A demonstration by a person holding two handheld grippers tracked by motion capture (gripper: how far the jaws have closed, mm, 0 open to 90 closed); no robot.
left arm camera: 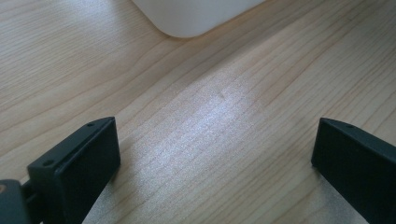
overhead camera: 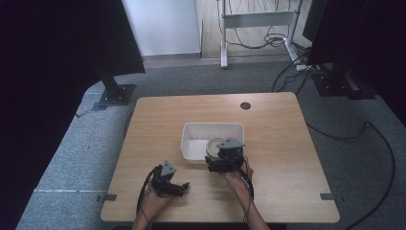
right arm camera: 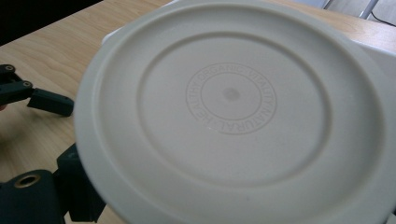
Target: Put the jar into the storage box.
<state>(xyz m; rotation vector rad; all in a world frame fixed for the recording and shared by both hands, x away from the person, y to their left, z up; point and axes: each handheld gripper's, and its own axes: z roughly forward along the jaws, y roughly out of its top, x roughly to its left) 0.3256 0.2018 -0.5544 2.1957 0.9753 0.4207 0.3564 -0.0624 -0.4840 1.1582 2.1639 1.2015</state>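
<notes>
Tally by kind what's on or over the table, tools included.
White bin: 1
Round cream plate, in the right tool: 1
Tools, counting the left tool: 2
Total: 4

Table [left arm camera: 224, 107] pale wood grain, satin sheen; plate [right arm camera: 233, 102] smooth matt cream plastic; bin [overhead camera: 191, 136] white plastic

Counter [overhead camera: 277, 143]: light wood grain, rounded corners, a small dark round hole [overhead camera: 245, 106] near my far edge. Grey carpet [overhead camera: 67, 158] all round it. Black stand base [overhead camera: 114, 94] off the far left corner, another [overhead camera: 335, 84] off the far right. White desk frame [overhead camera: 256, 19] beyond, loose cables [overhead camera: 265, 40] on the floor under it. One black cable [overhead camera: 378, 139] loops along the right.
</notes>
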